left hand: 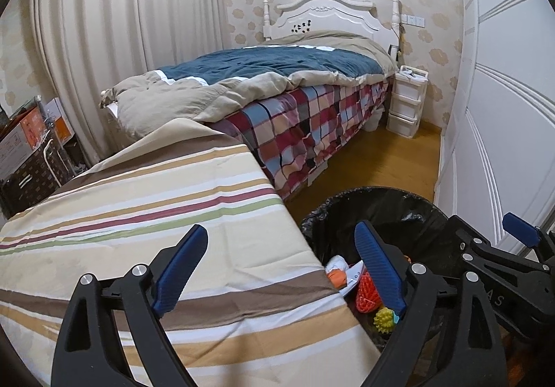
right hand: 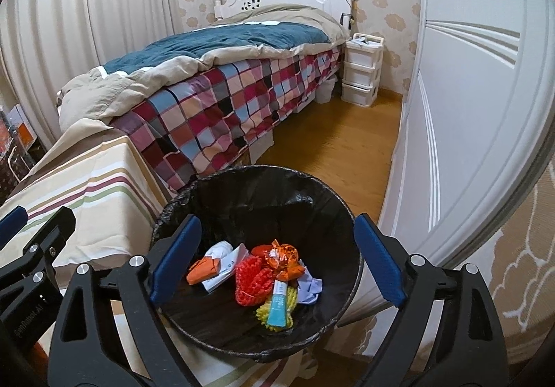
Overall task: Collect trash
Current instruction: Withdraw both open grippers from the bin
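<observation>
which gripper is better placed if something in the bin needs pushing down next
Right, probably. The right gripper is open and centred over the trash bin, the trash framed between its fingers. The left gripper, also open, straddles the striped cloth and the bin's edge.

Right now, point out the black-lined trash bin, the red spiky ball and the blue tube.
black-lined trash bin (right hand: 277, 179): right wrist view, far rim.
red spiky ball (right hand: 251, 281): right wrist view, middle.
blue tube (right hand: 277, 305): right wrist view, body.

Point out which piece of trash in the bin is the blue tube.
The blue tube lies on the yellow spiky piece, beside the red mesh; the other pieces are orange, white or lilac.
</observation>
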Action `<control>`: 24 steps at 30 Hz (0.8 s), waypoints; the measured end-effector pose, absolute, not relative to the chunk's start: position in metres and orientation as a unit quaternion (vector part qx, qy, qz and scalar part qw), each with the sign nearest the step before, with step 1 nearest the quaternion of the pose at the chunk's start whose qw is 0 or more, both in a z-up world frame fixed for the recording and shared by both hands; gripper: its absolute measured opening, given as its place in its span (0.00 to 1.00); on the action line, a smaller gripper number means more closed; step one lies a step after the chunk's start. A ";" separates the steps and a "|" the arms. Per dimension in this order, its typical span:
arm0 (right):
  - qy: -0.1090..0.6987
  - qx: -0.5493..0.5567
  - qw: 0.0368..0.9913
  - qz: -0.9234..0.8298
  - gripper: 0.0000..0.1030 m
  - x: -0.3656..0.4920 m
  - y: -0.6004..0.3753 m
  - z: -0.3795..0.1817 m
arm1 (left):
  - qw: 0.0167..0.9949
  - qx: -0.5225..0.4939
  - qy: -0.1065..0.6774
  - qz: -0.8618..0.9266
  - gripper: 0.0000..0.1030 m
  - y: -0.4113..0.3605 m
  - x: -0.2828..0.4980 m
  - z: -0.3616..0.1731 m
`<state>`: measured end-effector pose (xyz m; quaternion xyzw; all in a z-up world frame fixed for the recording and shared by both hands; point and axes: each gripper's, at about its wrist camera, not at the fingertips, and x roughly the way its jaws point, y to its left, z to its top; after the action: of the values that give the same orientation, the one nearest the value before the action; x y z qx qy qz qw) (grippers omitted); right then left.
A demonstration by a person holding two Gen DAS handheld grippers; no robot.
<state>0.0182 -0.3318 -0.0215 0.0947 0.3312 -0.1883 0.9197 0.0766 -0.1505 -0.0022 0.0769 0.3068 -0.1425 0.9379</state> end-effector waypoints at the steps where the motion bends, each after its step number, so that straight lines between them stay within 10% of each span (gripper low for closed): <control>1: 0.330 0.094 0.920 -0.187 0.85 0.017 -0.330 -0.021 | 0.938 0.075 0.307 -0.141 0.84 -0.148 0.075 -0.001; 24: 0.298 0.075 0.942 -0.132 0.86 -0.024 -0.268 0.013 | 0.954 0.053 0.280 -0.097 0.85 -0.073 0.028 0.023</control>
<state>-0.0237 -0.2683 0.0134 0.0749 0.2985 -0.1323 0.9422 0.0275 -0.0729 0.0228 0.0534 0.2801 -0.0966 0.9536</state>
